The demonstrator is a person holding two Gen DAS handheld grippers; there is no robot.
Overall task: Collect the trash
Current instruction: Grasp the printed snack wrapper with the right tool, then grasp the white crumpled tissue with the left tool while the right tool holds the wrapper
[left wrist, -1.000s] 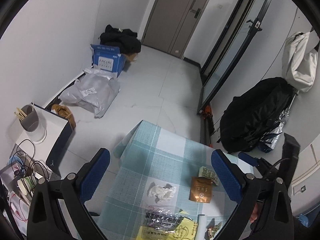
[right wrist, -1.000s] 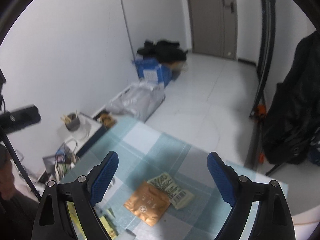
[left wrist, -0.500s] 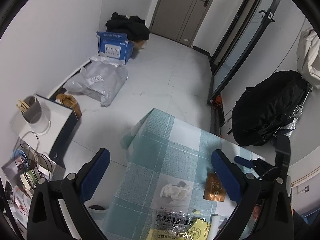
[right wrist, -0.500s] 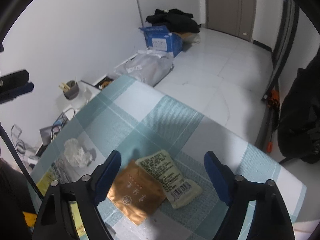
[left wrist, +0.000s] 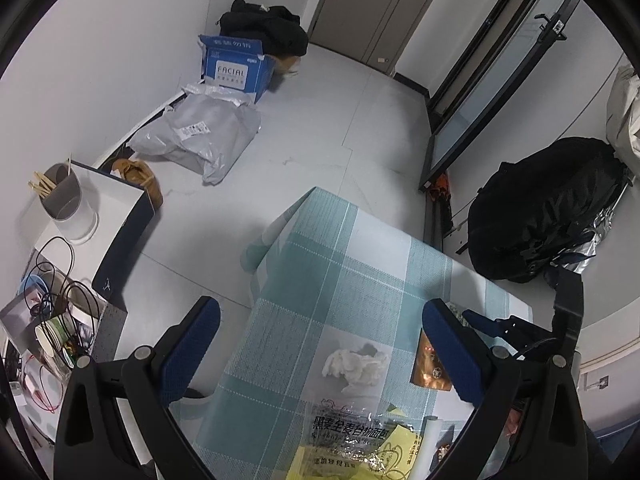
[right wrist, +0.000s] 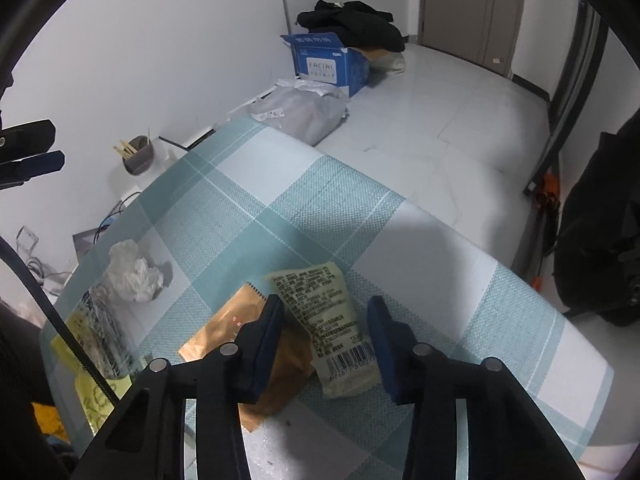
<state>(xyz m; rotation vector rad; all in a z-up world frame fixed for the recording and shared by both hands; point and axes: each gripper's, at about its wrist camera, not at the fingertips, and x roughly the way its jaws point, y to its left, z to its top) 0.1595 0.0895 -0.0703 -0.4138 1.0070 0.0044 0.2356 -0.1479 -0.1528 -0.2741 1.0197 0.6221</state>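
A small table with a teal checked cloth [right wrist: 304, 196] holds the trash. A pale printed wrapper with a barcode [right wrist: 332, 324] lies partly over a copper foil packet [right wrist: 228, 336]. My right gripper [right wrist: 326, 312] is open, its fingers narrowed to either side of the pale wrapper, just above it. A crumpled white tissue [right wrist: 134, 272] and a clear printed bag over yellow paper [right wrist: 100, 340] lie to the left. My left gripper [left wrist: 320, 328] is open, high above the table's left part. It sees the tissue [left wrist: 356, 364], the copper packet [left wrist: 430, 368] and the clear bag [left wrist: 352, 436].
On the floor are a blue cardboard box [left wrist: 236, 66], a grey mailing bag [left wrist: 200, 136] and black clothes [left wrist: 264, 26]. A black backpack [left wrist: 544, 208] leans at the right. A white low stand [left wrist: 92, 216] with a cup of sticks and cables is left of the table.
My right gripper has come down and forward to the pale wrapper, and its fingers have narrowed around it. My left gripper has drifted a little, its view shifting slightly.
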